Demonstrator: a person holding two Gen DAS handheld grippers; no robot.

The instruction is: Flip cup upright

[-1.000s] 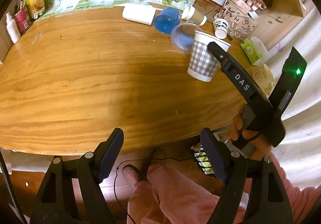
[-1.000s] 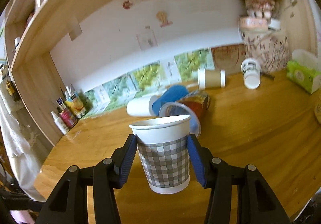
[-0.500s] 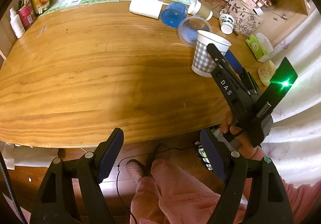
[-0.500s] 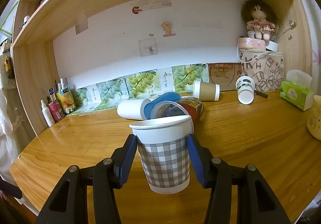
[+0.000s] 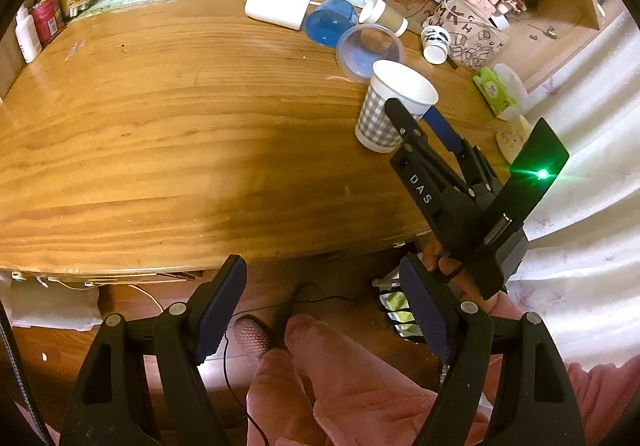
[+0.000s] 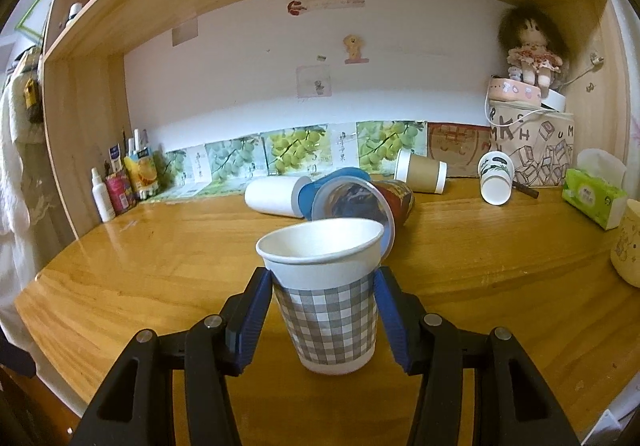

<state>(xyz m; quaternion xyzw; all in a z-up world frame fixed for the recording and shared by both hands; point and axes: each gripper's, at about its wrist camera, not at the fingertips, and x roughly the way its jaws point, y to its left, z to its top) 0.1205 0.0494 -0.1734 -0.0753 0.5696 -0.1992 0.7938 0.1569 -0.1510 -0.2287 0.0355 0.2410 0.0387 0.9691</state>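
Note:
A grey-and-white checked paper cup (image 6: 329,298) stands upright with its mouth up, base on or just above the wooden desk (image 6: 140,270). My right gripper (image 6: 325,320) is shut on it, one blue pad on each side of its upper wall. The cup also shows in the left wrist view (image 5: 390,110), with the right gripper (image 5: 420,118) behind it. My left gripper (image 5: 324,310) is open and empty, held off the desk's front edge above the floor and the person's pink-clad legs.
Behind the cup lie several tipped cups: a white one (image 6: 276,195), a blue one (image 6: 320,188), a clear one (image 6: 354,206), a brown one (image 6: 420,176) and a small printed one (image 6: 495,182). Bottles (image 6: 120,182) stand back left. A tissue box (image 6: 592,198) and a cream mug (image 6: 628,246) are at the right.
The right gripper has lowered the checked cup toward the desk, still held upright. The left gripper has stayed open off the desk's front edge.

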